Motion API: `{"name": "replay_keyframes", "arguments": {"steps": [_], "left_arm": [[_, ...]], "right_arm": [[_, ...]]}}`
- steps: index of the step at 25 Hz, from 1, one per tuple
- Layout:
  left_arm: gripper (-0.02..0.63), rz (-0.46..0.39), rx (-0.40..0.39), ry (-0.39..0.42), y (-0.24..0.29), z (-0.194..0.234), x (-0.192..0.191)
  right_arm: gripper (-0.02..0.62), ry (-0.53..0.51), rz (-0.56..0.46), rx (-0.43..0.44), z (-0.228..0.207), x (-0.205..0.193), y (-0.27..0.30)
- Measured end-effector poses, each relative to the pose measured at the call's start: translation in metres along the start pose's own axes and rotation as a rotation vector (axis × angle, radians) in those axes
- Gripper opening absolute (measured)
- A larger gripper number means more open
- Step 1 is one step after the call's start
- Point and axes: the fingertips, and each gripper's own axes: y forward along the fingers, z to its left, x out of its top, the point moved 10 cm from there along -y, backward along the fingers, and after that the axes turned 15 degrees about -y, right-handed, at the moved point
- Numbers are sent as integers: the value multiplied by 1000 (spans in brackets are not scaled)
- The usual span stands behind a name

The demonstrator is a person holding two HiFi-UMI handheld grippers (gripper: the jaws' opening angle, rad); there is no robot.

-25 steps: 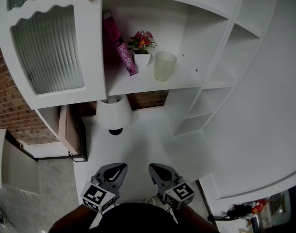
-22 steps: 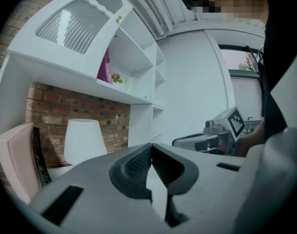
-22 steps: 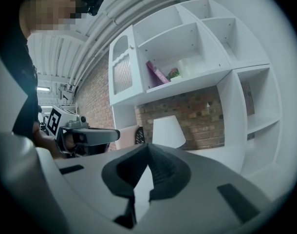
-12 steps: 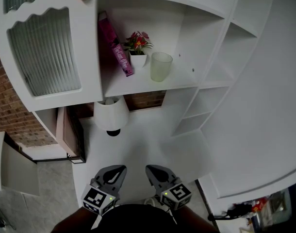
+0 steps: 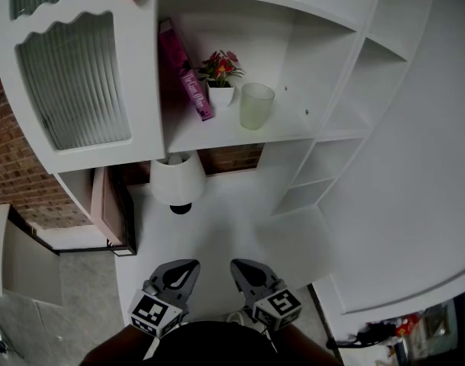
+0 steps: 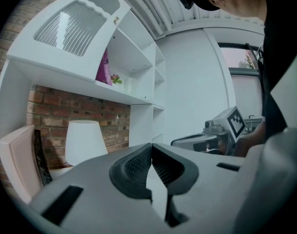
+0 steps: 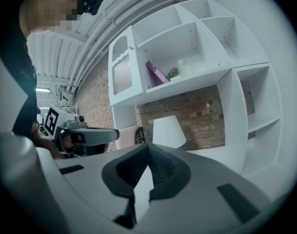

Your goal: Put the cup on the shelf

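The left hand-held gripper [image 5: 191,264] has its jaws pressed together with nothing between them, as its own view shows [image 6: 151,146]. The right hand-held gripper [image 5: 235,264] sits just beside it at 3 o'clock, jaws likewise together and empty [image 7: 148,146]. Both hang low over the white desk [image 5: 244,219], at 6 o'clock in the head view, tips pointing toward 12.

At 12 o'clock from the left one, a white lamp [image 5: 177,180] stands on the desk in front of a brick wall [image 5: 231,158]. Higher up, the shelf [image 5: 217,137] carries the pale green cup [image 5: 257,106], upright and well apart from both grippers. At the cup's 10 o'clock is a small potted flower [image 5: 221,92], and at the pot's 9 o'clock a pink book [image 5: 185,71] leans. A cabinet door with ribbed glass [image 5: 74,82] lies at the shelf's 9 o'clock.
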Motion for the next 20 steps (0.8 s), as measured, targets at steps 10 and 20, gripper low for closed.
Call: {"name": "replay_keyframes", "arguments": {"steps": [10,20], "left_arm": [[6,3,-12,-26,4,-5,1],[6,7,-9,5,5,-2,-1]], "right_arm": [[3,11,-2,-3,-1,5,1],[3,10,-1,-6,-3,2,1]]}}
